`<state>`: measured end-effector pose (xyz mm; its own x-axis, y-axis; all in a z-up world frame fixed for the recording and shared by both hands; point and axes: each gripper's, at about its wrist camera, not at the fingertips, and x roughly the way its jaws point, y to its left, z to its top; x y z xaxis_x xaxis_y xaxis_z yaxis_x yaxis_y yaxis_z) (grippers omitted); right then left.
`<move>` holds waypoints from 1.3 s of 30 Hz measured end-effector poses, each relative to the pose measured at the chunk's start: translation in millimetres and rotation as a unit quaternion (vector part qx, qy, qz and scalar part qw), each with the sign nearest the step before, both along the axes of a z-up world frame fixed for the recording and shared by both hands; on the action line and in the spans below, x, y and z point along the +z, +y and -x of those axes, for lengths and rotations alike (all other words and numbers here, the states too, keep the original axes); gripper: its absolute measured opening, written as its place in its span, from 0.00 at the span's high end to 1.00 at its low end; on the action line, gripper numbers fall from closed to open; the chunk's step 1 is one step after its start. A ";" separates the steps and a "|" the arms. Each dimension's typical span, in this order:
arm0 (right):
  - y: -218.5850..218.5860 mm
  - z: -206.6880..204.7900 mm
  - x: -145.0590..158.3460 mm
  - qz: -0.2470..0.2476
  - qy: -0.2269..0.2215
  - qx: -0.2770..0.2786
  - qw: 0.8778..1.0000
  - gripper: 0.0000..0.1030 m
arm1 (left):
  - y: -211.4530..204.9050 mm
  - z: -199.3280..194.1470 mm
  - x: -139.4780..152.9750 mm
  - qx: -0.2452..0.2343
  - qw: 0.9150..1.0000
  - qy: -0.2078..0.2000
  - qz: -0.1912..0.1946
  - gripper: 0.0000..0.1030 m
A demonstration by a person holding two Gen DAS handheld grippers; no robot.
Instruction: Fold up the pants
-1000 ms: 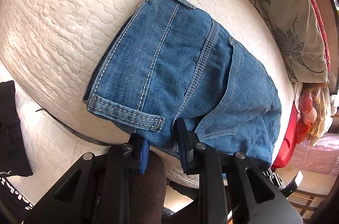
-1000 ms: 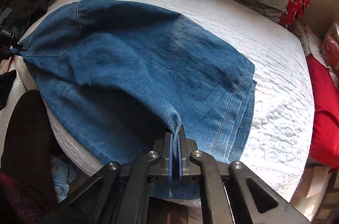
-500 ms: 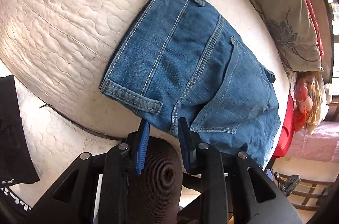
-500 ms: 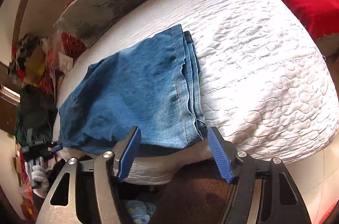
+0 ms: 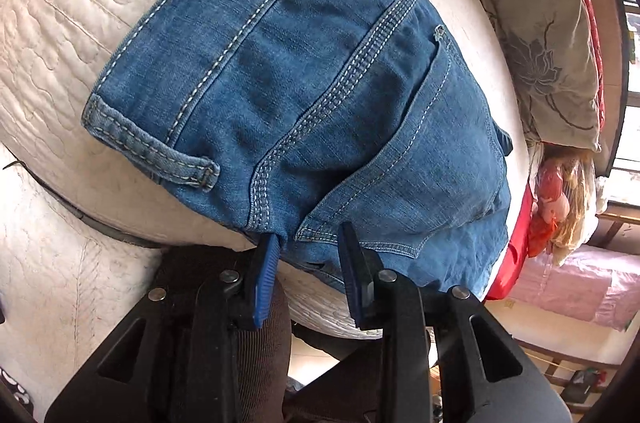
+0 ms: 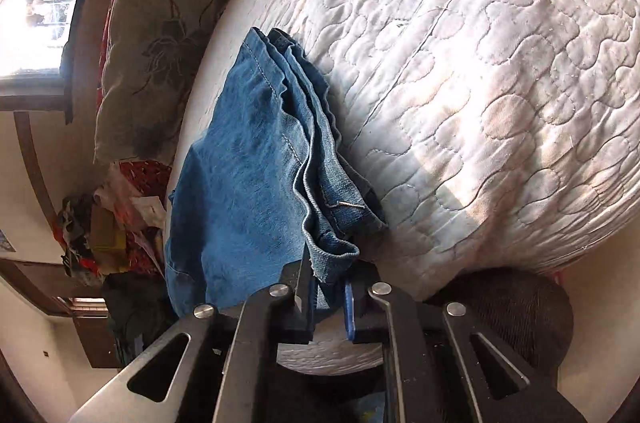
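Folded blue jeans (image 5: 320, 95) lie on a white quilted mattress (image 5: 60, 23). In the left wrist view the waistband end with belt loop and back pocket faces me; my left gripper (image 5: 308, 243) is open, its blue pads straddling the near edge of the denim. In the right wrist view the stacked leg hems (image 6: 320, 183) lie on the mattress (image 6: 500, 83). My right gripper (image 6: 326, 289) is open with a narrow gap, and the lowest hem corner hangs between its pads.
A grey floral pillow (image 5: 532, 3) and red bedding (image 5: 516, 247) lie past the jeans. A pink mattress (image 5: 580, 287) shows lower right. A clutter pile (image 6: 108, 227) sits left of the bed. A brown corduroy leg (image 5: 260, 363) is under the grippers.
My left gripper came closer to the waistband edge, staying open. My right gripper, shut on denim a second ago, opened wide, swung round and has narrowed around the hem corner.
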<state>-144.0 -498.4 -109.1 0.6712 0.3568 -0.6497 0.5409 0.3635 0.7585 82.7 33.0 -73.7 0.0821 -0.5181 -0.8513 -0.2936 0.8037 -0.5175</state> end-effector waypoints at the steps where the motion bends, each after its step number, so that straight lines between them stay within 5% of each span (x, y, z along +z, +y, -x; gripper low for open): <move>1: 0.0 2.5 4.8 0.009 -0.012 0.001 1.000 0.91 | -2.2 0.8 1.6 -0.004 1.000 -0.002 -0.008 0.74; 4: 1.3 11.6 0.2 0.053 0.010 0.029 0.998 0.91 | -4.9 -0.4 -9.0 -0.014 0.998 0.007 -0.056 0.74; 9: -3.9 16.5 -15.0 0.020 0.033 0.014 0.999 0.79 | 12.4 10.2 -28.8 -0.015 0.998 0.050 -0.030 0.74; 14: -24.5 23.5 39.6 0.117 0.042 0.001 0.992 0.76 | 36.9 23.2 26.1 -0.054 0.998 -0.042 -0.009 0.74; 18: -12.6 -7.9 107.9 0.239 -0.022 0.017 0.971 0.76 | 55.5 -13.7 69.0 -0.026 0.994 -0.104 -0.033 0.71; 19: -2.2 -20.2 128.0 0.286 -0.044 0.024 0.957 0.62 | 59.0 -26.4 73.6 -0.022 0.993 -0.111 -0.042 0.59; 20: 10.4 -32.8 142.6 0.324 -0.060 0.030 0.944 0.20 | 60.4 -40.5 76.2 -0.020 0.992 -0.115 -0.048 0.50; 21: 19.7 -47.9 149.8 0.340 -0.067 0.034 0.937 0.00 | 65.2 -56.0 76.2 -0.014 0.991 -0.117 -0.056 0.40; 25: 49.6 -131.6 136.1 0.262 -0.073 0.103 0.957 0.03 | 63.4 -108.1 59.9 -0.010 0.994 -0.094 -0.046 0.38; 30: 114.5 -233.7 106.8 0.236 -0.065 0.233 0.941 0.03 | 49.4 -142.3 38.9 -0.017 0.997 -0.063 -0.043 0.38; 33: 156.4 -276.8 99.5 0.290 -0.065 0.295 0.908 0.03 | 45.7 -148.3 34.5 -0.031 0.997 -0.058 -0.051 0.38; 37: 207.5 -310.6 90.8 0.351 -0.064 0.388 0.850 0.09 | 39.0 -152.7 29.9 -0.056 0.995 -0.063 -0.054 0.38; 39: 226.5 -322.6 78.1 0.380 -0.044 0.428 0.819 0.47 | 36.9 -149.8 24.1 -0.064 0.995 -0.059 -0.054 0.38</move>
<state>178.6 -271.9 -31.0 0.4418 0.2365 -0.8654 -0.2037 0.9659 0.1600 232.5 69.9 -49.6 0.1234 -0.4372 -0.8909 -0.1269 0.8834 -0.4511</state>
